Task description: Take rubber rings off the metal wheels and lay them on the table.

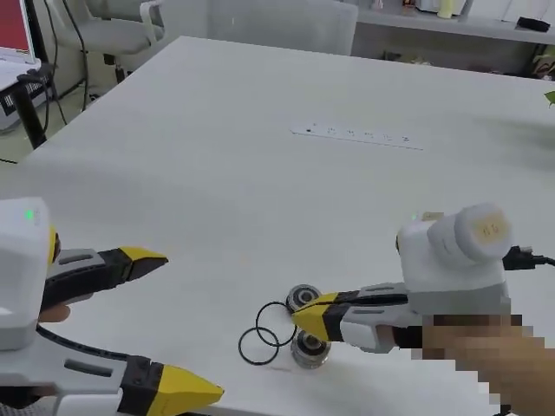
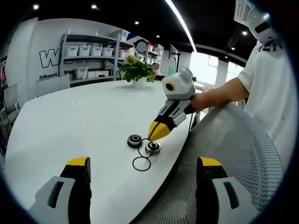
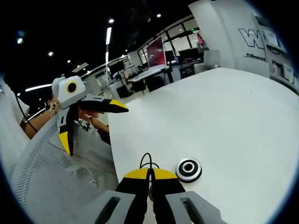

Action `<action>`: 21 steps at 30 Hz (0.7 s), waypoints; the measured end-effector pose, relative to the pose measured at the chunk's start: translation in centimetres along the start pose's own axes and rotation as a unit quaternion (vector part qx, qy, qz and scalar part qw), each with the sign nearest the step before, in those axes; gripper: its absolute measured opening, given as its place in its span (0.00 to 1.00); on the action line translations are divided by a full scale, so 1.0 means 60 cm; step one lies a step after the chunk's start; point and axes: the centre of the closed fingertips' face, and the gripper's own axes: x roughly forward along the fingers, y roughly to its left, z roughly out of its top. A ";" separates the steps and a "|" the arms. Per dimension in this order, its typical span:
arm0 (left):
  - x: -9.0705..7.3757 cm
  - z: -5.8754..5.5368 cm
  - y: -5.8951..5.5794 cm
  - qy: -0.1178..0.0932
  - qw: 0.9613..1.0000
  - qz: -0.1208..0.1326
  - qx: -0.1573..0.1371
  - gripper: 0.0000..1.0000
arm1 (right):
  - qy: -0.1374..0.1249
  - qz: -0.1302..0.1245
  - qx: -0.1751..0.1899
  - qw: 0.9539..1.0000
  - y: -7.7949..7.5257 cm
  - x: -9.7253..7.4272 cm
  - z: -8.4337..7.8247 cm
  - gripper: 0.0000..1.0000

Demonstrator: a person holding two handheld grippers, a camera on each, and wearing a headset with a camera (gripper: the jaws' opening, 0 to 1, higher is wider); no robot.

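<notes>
Right tongs are pinched tight on a thin rubber ring, low centre of the head view, between the far wheel and the near wheel. A loose ring lies flat just left of them. Left tongs gape wide at lower left, holding nothing. Risks as we judge them: the grip is on a sliver of rubber, so it may slip or snap back. We cannot tell whether the ring is hooked on a wheel, and a pull could drag that wheel. Both wheels sit near the surface edge and could roll off. No container by the work. In the left gripper view a plant pot holds a leafy plant, and the shelf bins at upper left are too small to read.
</notes>
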 end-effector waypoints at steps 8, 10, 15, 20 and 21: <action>0.000 0.000 -0.001 -0.003 1.000 -0.002 -0.015 0.89 | 0.008 -0.004 -0.006 1.000 -0.004 0.020 -0.014 0.00; 0.001 -0.002 -0.003 -0.001 1.000 -0.004 -0.017 0.88 | 0.015 -0.004 -0.011 1.000 -0.003 0.024 -0.021 0.00; 0.002 -0.006 -0.005 0.006 1.000 -0.008 -0.022 0.88 | 0.008 -0.010 -0.014 1.000 -0.005 0.028 -0.015 0.00; 0.003 -0.007 -0.006 0.007 1.000 -0.009 -0.024 0.87 | 0.014 -0.029 -0.030 0.999 -0.017 0.031 -0.019 0.00; 0.003 -0.007 -0.007 0.007 1.000 -0.010 -0.024 0.87 | 0.015 -0.029 -0.033 0.999 -0.018 0.031 -0.020 0.00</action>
